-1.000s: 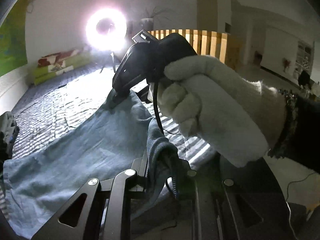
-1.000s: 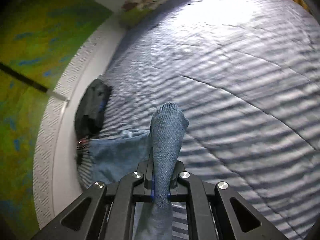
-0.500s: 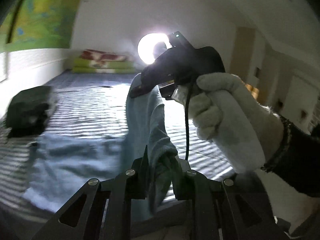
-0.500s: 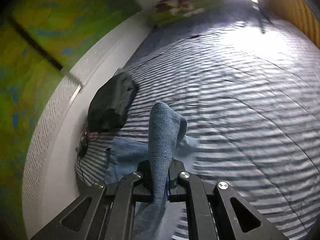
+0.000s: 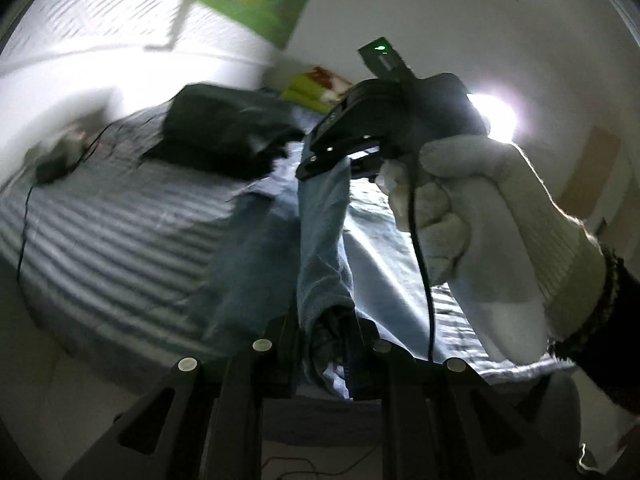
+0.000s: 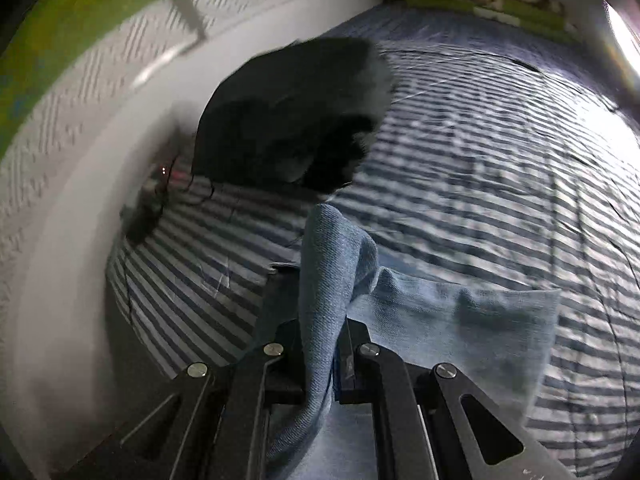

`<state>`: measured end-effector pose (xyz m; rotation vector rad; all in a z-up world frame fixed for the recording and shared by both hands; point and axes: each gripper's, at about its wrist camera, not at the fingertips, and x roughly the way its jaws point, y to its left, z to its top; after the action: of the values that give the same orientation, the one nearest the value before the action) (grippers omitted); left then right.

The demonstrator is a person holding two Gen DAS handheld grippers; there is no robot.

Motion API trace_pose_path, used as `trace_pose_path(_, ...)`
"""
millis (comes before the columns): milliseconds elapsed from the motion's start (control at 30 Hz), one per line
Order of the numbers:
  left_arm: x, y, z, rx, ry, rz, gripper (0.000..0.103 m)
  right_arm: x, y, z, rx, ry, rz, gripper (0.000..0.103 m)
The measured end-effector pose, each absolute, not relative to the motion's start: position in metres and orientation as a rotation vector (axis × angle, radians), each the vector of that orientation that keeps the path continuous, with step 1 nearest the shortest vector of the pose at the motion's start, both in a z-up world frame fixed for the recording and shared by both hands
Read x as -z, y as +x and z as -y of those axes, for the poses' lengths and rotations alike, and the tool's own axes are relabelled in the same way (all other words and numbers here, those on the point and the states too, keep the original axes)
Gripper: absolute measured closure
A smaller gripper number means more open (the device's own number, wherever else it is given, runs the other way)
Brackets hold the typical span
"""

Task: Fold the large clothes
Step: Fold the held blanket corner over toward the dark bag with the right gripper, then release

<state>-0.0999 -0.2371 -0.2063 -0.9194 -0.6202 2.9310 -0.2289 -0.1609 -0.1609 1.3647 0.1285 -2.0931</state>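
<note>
A large blue denim garment (image 5: 320, 224) is stretched taut between both grippers above a striped bed. My left gripper (image 5: 324, 340) is shut on a bunched edge of it. Ahead in the left wrist view, a white-gloved hand (image 5: 472, 216) holds my right gripper (image 5: 320, 160), whose fingers clamp the far end of the same strip. In the right wrist view, my right gripper (image 6: 320, 344) is shut on a fold of the denim garment (image 6: 332, 264) that stands up between its fingers. The rest of the cloth (image 6: 460, 320) lies flat on the bed to the right.
The striped bed cover (image 6: 500, 152) fills most of the view. A black bag (image 6: 292, 112) lies near the white wall (image 6: 60, 208), with cables and a small device (image 6: 148, 200) beside it. Folded green bedding (image 5: 312, 88) sits at the far end. A bright lamp (image 5: 492, 120) glares.
Both grippers have swung sideways across the bed and rolled, carrying the denim with them. The black bag and wall have come much closer, and more cloth now lies flat to the right.
</note>
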Motion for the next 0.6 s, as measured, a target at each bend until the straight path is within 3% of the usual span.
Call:
trace_pose_path(233, 0.246, -0.107, 0.277, -2.898, -1.0, 0.721, 0.085, 0.199, -0.234, 0.203, 2.102, 1.418, -0.228, 0.094)
trace_pose_path(333, 0.25, -0.112, 0.286, -2.895, -1.076, 0.742, 0.065, 0.204, -0.237, 0.211, 2.053, 1.418, -0.267, 0.082)
trace_pose_path(367, 0.25, -0.112, 0.289, -2.898, -1.093, 0.754, 0.048, 0.202, -0.239, 0.209, 2.019, 1.416, -0.26, 0.08)
trace_pose_path(400, 0.245, -0.107, 0.289, -2.907, -1.092, 0.765, 0.044, 0.193, -0.241, 0.204, 1.993, 1.403, -0.23, 0.077)
trace_pose_path(600, 0.204, -0.082, 0.296, -3.041, -0.995, 0.639, 0.044, 0.138, -0.256, 0.144, 1.894, 1.306, 0.049, 0.064)
